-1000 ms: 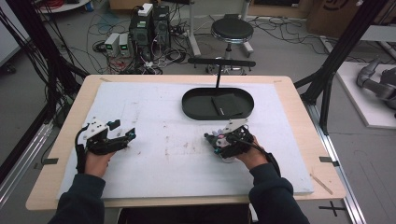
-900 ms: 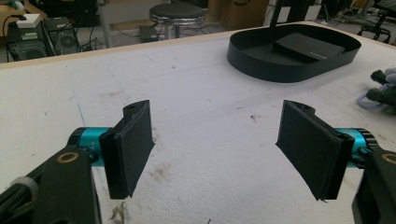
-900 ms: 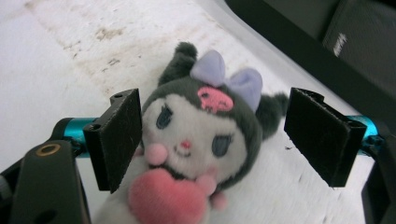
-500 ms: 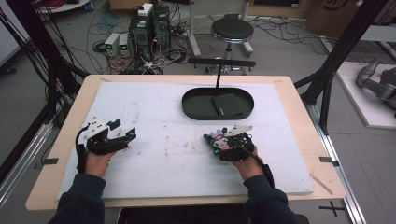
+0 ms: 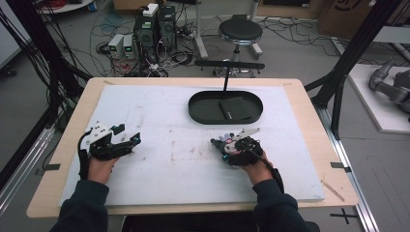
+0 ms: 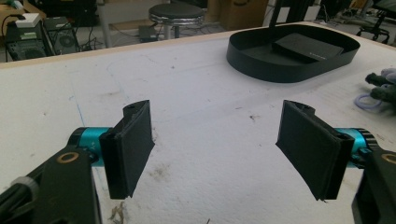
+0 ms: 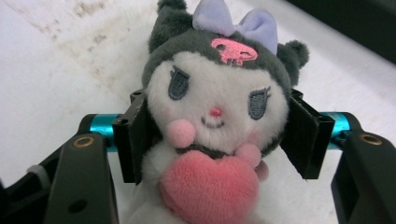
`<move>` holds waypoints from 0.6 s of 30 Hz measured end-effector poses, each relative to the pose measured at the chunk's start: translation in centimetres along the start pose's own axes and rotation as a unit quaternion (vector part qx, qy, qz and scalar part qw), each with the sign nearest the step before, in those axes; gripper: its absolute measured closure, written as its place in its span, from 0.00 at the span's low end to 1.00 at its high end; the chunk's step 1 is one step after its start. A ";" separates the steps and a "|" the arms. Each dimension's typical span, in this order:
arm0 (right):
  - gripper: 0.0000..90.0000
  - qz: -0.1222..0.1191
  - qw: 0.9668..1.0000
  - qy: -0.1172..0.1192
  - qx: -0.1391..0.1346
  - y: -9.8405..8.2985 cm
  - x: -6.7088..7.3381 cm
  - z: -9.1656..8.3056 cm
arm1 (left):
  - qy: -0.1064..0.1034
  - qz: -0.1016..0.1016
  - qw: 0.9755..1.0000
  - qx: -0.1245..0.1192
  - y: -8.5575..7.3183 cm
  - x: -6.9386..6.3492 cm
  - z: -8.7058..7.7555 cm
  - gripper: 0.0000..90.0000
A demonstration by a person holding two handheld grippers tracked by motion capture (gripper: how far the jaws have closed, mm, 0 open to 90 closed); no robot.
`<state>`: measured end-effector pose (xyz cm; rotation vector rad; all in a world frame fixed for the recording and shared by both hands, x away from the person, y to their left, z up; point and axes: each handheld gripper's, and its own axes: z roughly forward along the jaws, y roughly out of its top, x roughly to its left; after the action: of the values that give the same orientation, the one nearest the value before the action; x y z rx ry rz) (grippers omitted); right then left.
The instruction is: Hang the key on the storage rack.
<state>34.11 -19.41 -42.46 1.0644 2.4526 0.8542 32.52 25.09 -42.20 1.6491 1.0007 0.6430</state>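
R gripper (image 7: 215, 140): its 2 jaws have just been closing, now pressed on both sides of the plush toy's (image 7: 212, 116) head, so it's gripped. Toy faces the cam, pink heart at its front, purple bow on top; in the high view it sits at the R gripper (image 5: 223, 146) on the white mat (image 5: 164, 121), near the black tray (image 5: 196, 110). L gripper (image 6: 215, 156): 2 jaws wide apart, nothing btwn them, over bare mat.
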 end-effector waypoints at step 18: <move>0.39 -0.004 0.994 -0.046 -0.096 5.4 -6.9 -7.3 | -0.002 -0.005 1.000 -0.004 0.0 0.2 0.1 0.29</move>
<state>37.92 -24.45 -33.00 1.0013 2.2455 0.9920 32.66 25.23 -42.25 1.6362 1.0015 0.6374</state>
